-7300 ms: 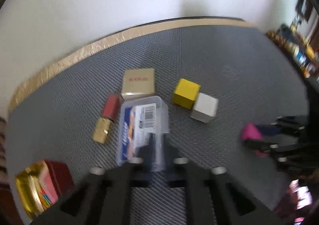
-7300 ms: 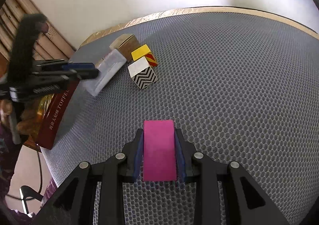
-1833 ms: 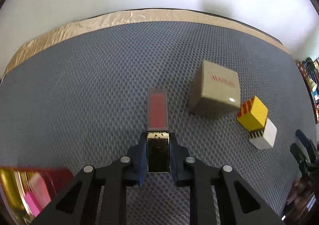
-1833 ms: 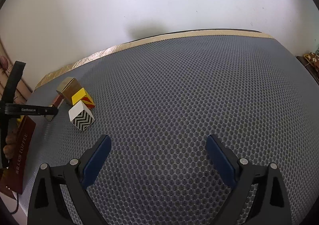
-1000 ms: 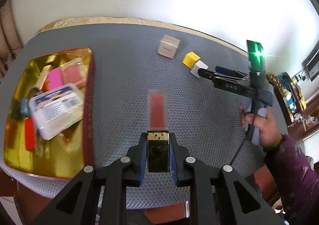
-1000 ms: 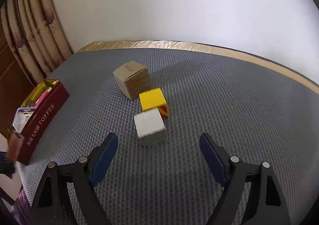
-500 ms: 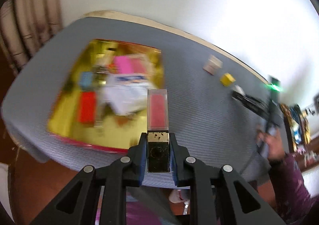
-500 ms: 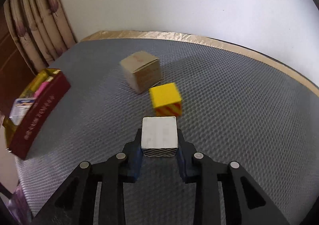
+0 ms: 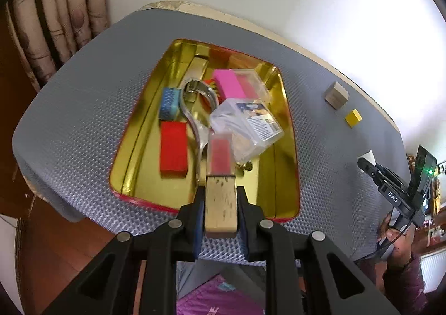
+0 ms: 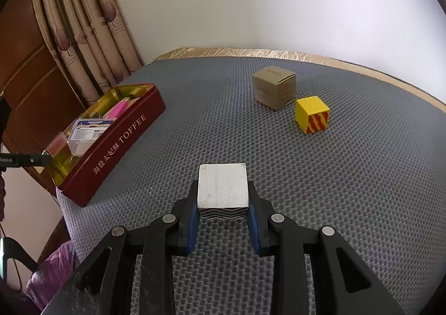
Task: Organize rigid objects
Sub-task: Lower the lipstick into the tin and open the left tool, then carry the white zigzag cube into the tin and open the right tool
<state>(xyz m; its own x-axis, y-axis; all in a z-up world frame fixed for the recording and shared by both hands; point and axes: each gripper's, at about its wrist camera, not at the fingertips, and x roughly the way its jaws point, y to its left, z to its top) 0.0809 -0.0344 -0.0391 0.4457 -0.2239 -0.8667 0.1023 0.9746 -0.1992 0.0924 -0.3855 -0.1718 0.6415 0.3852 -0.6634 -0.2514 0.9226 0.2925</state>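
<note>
The left gripper (image 9: 221, 210), angled steeply down, pinches the gold base of a lipstick (image 9: 220, 175) over the near edge of the open toffee tin (image 9: 287, 147); a second ago it hung over bare mat. The right gripper (image 10: 223, 209), tilted down, now clamps the white cube (image 10: 223, 185), where before its jaws stood wide. Beyond sit the yellow cube (image 10: 312, 114) and cardboard box (image 10: 274, 86)

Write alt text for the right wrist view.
The right gripper is shut on a white cube with black zigzag sides, above a grey mesh mat. Ahead lie a yellow cube and a brown carton; a red toffee tin sits left.
</note>
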